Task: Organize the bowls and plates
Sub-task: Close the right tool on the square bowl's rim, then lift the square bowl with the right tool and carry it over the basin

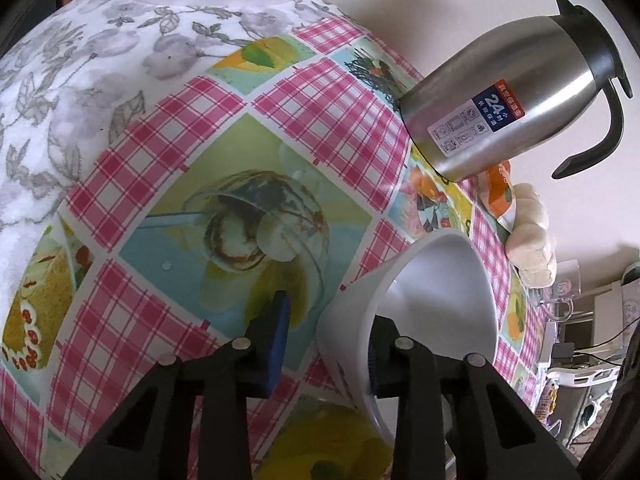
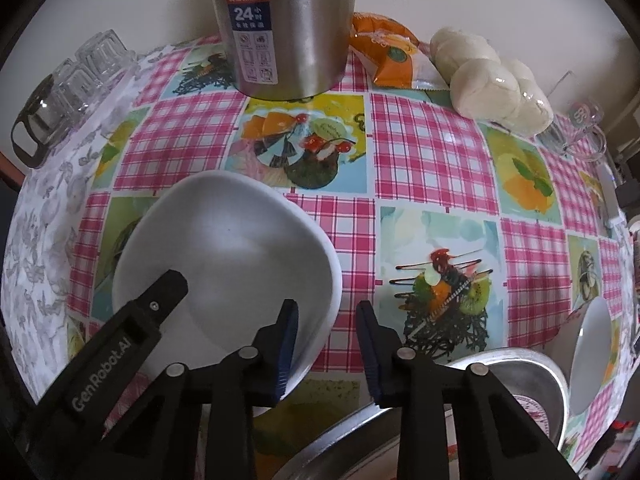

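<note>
White bowl sits on the checked tablecloth, in front of the steel jug. The left gripper has the bowl's edge between its blue pads, not yet squeezing. The right gripper straddles the near edge too, narrow (not pinching). Metal plates lie nearby.

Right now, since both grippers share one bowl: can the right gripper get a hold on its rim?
Probably yes: the near rim of the white bowl sits between the open fingers of the right gripper, and the left gripper is at the opposite side.
</note>
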The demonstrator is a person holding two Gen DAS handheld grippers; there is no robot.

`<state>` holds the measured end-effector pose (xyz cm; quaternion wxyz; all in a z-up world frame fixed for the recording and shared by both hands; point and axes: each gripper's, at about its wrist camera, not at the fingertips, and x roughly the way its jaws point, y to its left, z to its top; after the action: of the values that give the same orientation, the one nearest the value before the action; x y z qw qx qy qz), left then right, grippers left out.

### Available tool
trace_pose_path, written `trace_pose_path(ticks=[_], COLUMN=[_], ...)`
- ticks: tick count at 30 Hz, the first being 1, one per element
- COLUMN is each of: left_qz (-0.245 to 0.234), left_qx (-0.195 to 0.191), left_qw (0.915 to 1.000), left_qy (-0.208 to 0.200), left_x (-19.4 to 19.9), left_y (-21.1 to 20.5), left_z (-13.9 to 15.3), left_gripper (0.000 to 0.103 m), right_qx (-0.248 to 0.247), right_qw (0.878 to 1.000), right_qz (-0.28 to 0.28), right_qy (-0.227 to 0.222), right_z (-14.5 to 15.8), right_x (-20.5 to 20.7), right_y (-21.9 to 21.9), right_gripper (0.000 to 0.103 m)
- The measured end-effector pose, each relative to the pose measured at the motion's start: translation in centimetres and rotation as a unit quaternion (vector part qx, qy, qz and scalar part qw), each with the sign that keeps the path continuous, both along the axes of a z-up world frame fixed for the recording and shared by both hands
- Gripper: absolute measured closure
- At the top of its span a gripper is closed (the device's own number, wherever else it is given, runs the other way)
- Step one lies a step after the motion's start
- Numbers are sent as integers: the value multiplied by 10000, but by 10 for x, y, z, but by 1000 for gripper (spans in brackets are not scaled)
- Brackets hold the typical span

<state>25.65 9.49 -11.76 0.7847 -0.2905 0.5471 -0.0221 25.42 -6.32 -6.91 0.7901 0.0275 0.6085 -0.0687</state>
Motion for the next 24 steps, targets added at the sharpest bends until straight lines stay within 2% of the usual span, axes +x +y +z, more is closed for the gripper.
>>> trace_pose_path(ticks=[10,18,24], left_qz=[-75,-82,-162], left_qx=[-486,-426,-296], left_qw=[9988,9991,9992], left_qy=[8,13,-212], left_x=[0,-6,-16], left_y=[3,7,3], left_z=[-3,6,30], left_gripper=[81,82,82], right_qx=[226,327,409], right_qw=[9997,9994,9986], right_qz=[-24,-11,-6], right_qy=[-33,-109,-335], right_z=[0,6,27], right_x=[-1,-9,-18], right_y=[2,6,5], right_gripper=[87,87,87])
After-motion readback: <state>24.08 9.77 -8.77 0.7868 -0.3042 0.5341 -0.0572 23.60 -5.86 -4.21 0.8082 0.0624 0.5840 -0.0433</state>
